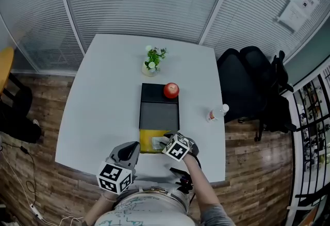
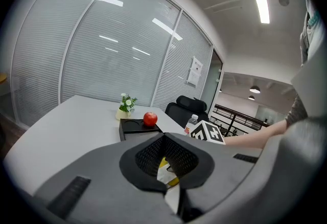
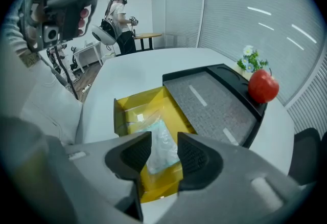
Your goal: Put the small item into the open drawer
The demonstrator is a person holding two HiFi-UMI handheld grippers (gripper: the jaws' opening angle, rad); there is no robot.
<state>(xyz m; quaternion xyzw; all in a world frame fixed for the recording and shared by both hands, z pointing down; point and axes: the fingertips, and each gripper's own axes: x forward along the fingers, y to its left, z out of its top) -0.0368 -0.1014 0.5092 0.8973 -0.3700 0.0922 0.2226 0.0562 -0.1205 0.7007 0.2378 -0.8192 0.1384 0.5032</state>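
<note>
Grey jaws with black ribbed pads stand well apart on the right hand-held gripper (image 3: 163, 138), which points steeply down over the near end of the drawer unit and presses on nothing. Seen through the gap between them, the small item, a pale sealed packet (image 3: 163, 149), lies flat on the floor of the open yellow drawer (image 3: 141, 97), apart from both pads. The left hand-held gripper (image 2: 164, 138) hovers just to the left, near the desk's front edge, its pads together at the tips and empty, aimed roughly level across the desk (image 1: 103, 96). Judging by how things lie, the placing step looks done: the packet is inside the drawer and nothing grips it. What is left is the withdrawal, which calls for lifting the right hand-held gripper straight up and back toward the near edge with the jaws kept wide, so that neither pad catches the packet or knocks the drawer's yellow walls. Whether the drawer then needs pushing shut the task does not say. Beyond the drawer runs the black drawer unit (image 3: 209, 105) with its grey felt top, and on its far end sits a red apple (image 3: 263, 86). Farther off stands a small potted plant (image 1: 152, 61), and to the right a water bottle (image 1: 217, 113) lies near the desk's edge. By count: two hand-held grippers, one packet, one open drawer, one apple, one plant, one bottle.
</note>
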